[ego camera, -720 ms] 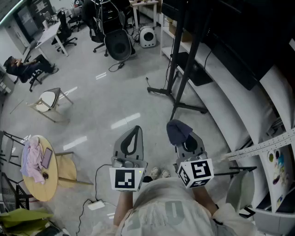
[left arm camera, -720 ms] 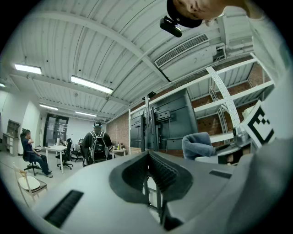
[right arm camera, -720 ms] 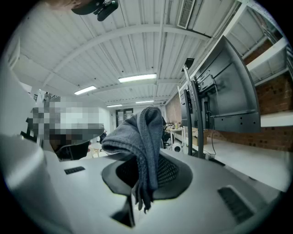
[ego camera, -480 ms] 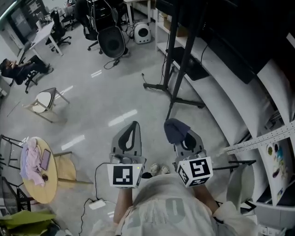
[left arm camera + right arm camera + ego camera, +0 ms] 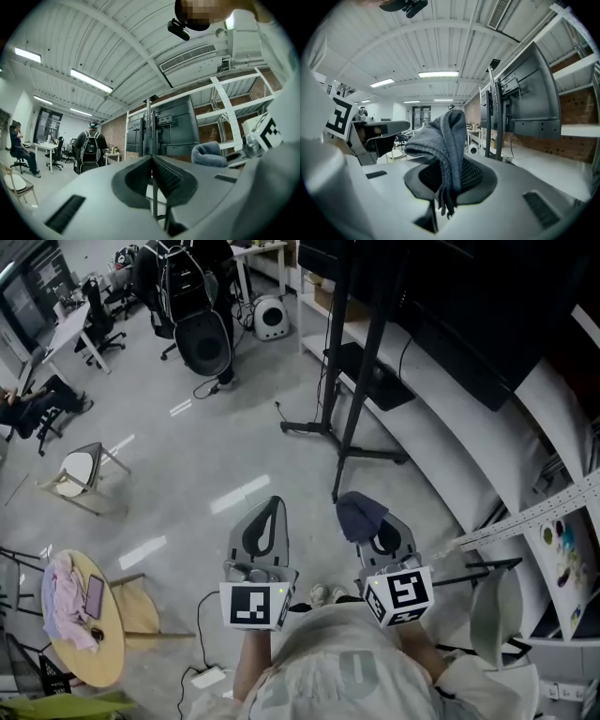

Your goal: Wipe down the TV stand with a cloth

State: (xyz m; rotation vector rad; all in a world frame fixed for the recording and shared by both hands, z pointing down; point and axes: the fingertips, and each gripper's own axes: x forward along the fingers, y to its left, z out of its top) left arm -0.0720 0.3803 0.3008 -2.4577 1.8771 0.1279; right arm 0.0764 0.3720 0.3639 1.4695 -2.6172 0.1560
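**Closing on the stand, cloth in grip**

My right gripper (image 5: 450,180) is clamped on the grey cloth (image 5: 447,140), which bunches above the jaws and trails below them. My left gripper (image 5: 152,164) is pressed closed with nothing in it. In the last moment the floor has slid beneath me and the TV stand (image 5: 496,122) sits a little nearer, I think. It is still apart from the cloth, so wiping hasn't begun.
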